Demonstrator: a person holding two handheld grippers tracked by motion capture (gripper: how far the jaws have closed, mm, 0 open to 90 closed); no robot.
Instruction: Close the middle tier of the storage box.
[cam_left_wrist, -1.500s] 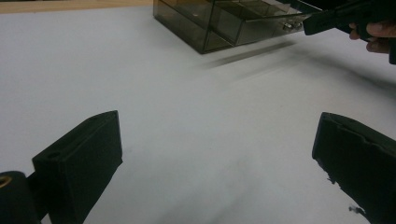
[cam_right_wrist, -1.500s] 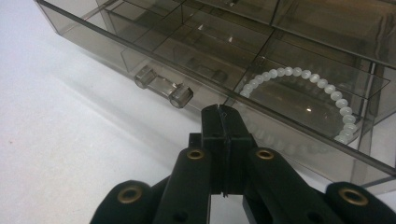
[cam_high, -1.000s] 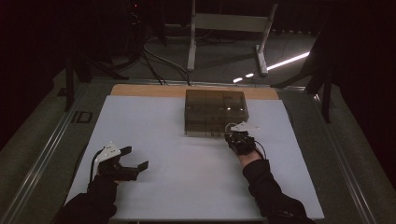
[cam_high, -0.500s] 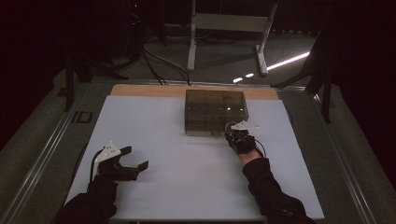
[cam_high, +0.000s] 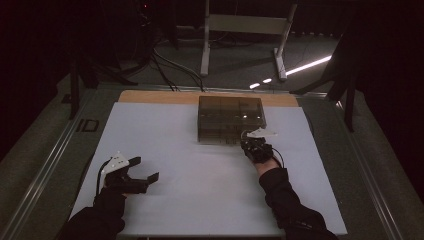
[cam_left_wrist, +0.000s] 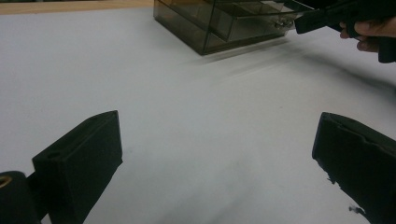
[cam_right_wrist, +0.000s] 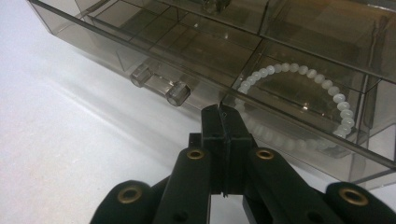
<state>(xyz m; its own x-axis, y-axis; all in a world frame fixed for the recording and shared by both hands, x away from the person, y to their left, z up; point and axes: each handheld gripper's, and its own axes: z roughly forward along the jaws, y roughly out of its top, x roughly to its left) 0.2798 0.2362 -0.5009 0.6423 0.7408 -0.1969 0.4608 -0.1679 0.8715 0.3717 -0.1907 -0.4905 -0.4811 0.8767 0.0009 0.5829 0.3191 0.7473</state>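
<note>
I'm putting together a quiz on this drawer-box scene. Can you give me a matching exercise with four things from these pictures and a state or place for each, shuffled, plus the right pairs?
Things:
1. left gripper
2. right gripper
3. bead bracelet
4. smoky clear drawer box

States or places:
A. lies inside a drawer compartment
B. jaws pressed together at the drawer front
C. stands at the far middle of the white table
D. jaws wide apart above the bare table

Pairs: 1-D, 2-B, 3-A, 4-C
</note>
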